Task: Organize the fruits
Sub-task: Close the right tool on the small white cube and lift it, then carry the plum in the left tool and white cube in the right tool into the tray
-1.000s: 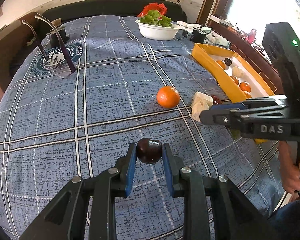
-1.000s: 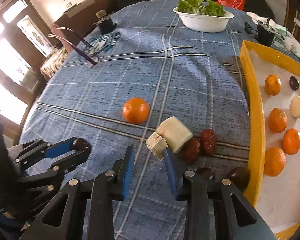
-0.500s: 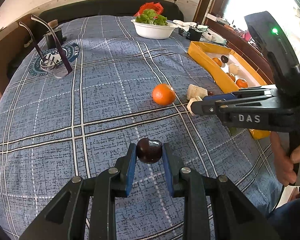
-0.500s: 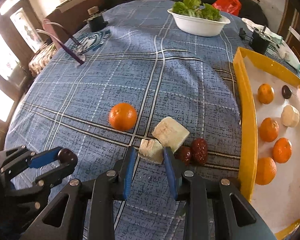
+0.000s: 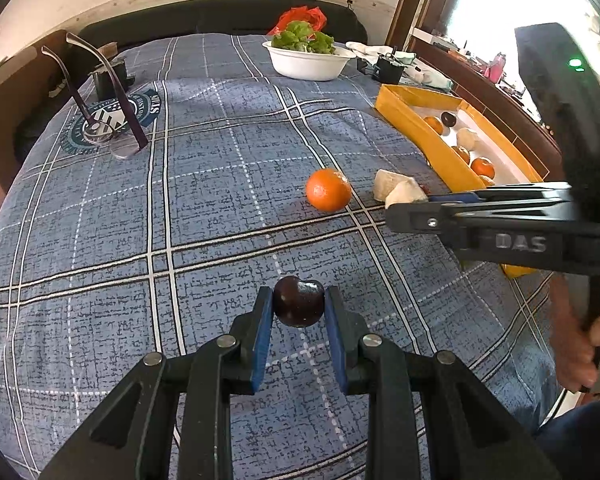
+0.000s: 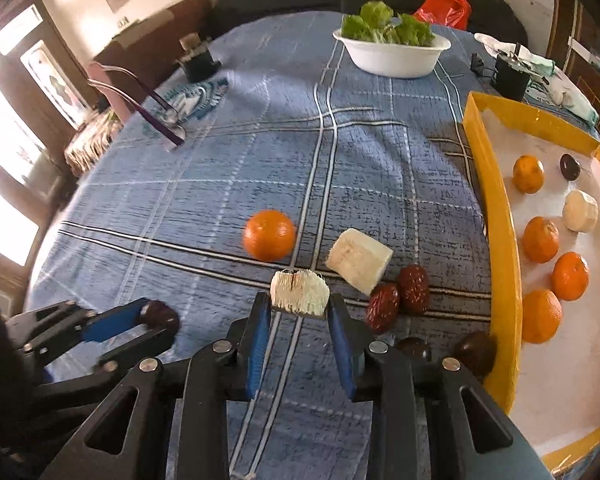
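Dark round fruit (image 5: 299, 306) sits clamped between the blue pads of the left gripper (image 5: 299, 312), lifted clear of the blue plaid cloth (image 5: 204, 208) beneath it. Ahead of that gripper and a little to its right lies a loose orange (image 5: 328, 189), with two pale cut pieces of white fruit just beyond; the nearer one, a fibrous white chunk (image 6: 299, 293), is pinched between the pads of the right gripper (image 6: 299, 308), which reaches in from the right side of the left wrist view. Just ahead and right of the right gripper rests the larger white piece (image 6: 359, 260), and close to the gripper's right finger lie two wrinkled red dates (image 6: 399, 298), touching each other. Two more dark fruits (image 6: 475, 353) sit further right, the outer one against the wall of the yellow tray (image 6: 496, 216). Inside the tray, off to the right, are several oranges, one pale peeled piece and one dark fruit, all apart from one another. Far ahead stands a white bowl (image 6: 392, 55) of green leaves, and far ahead to the left a pair of glasses (image 5: 104, 120) lies on the cloth.
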A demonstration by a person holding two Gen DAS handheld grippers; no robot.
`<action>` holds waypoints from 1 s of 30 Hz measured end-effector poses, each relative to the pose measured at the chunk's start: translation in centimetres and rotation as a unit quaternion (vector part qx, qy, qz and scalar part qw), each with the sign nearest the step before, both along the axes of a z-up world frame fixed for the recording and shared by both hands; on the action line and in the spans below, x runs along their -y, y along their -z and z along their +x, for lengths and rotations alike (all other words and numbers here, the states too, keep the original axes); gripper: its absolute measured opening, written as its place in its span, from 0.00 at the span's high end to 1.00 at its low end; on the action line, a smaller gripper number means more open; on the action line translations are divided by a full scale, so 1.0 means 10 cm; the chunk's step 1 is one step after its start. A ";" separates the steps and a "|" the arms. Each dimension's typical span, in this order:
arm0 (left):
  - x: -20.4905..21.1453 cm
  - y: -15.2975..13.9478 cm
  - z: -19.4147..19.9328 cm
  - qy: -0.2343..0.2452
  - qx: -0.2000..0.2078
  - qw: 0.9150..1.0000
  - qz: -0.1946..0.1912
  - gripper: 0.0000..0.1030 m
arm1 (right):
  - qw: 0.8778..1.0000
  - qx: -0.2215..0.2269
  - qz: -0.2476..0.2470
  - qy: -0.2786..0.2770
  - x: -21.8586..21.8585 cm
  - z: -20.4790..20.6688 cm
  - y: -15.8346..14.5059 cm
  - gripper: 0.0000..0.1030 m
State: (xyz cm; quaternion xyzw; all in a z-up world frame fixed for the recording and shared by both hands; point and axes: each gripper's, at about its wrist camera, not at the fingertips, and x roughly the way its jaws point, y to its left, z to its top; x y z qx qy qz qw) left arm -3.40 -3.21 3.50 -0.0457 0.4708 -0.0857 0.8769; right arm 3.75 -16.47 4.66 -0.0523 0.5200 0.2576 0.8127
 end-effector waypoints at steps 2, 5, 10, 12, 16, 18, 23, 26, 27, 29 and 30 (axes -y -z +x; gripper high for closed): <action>0.02 0.00 0.00 0.002 0.000 1.000 0.002 0.76 | 1.000 -0.011 0.013 0.000 0.04 -0.05 -0.01 0.69; 0.05 -0.01 0.00 0.003 0.000 1.000 0.003 0.76 | 1.000 -0.020 0.022 -0.003 0.06 -0.13 -0.01 0.68; 0.14 -0.04 0.01 0.010 0.001 1.000 0.008 0.76 | 0.999 -0.021 0.027 -0.009 0.12 -0.21 -0.03 0.68; 0.18 -0.06 0.01 0.013 0.003 1.000 0.010 0.76 | 0.999 -0.022 0.031 -0.007 0.17 -0.22 -0.05 0.68; 0.25 -0.09 0.01 0.019 0.004 1.000 0.015 0.76 | 0.999 -0.023 0.040 -0.005 0.25 -0.26 -0.09 0.68; 0.29 -0.10 0.01 0.021 0.005 1.000 0.017 0.76 | 0.999 -0.021 0.044 -0.007 0.28 -0.29 -0.11 0.68; 0.41 -0.15 0.03 0.030 0.008 0.999 0.022 0.76 | 0.998 -0.018 0.054 0.001 0.43 -0.30 -0.18 0.68; 0.49 -0.19 0.04 0.037 0.010 0.999 0.025 0.76 | 0.998 -0.014 0.061 0.008 0.53 -0.30 -0.24 0.68; 0.52 -0.20 0.05 0.039 0.011 0.999 0.026 0.76 | 0.998 -0.013 0.062 0.010 0.55 -0.30 -0.25 0.69; 0.57 -0.23 0.06 0.043 0.014 0.999 0.027 0.76 | 0.998 -0.010 0.066 0.016 0.63 -0.30 -0.28 0.69; 0.61 -0.24 0.07 0.046 0.016 0.998 0.028 0.76 | 0.998 -0.009 0.067 0.019 0.67 -0.30 -0.30 0.69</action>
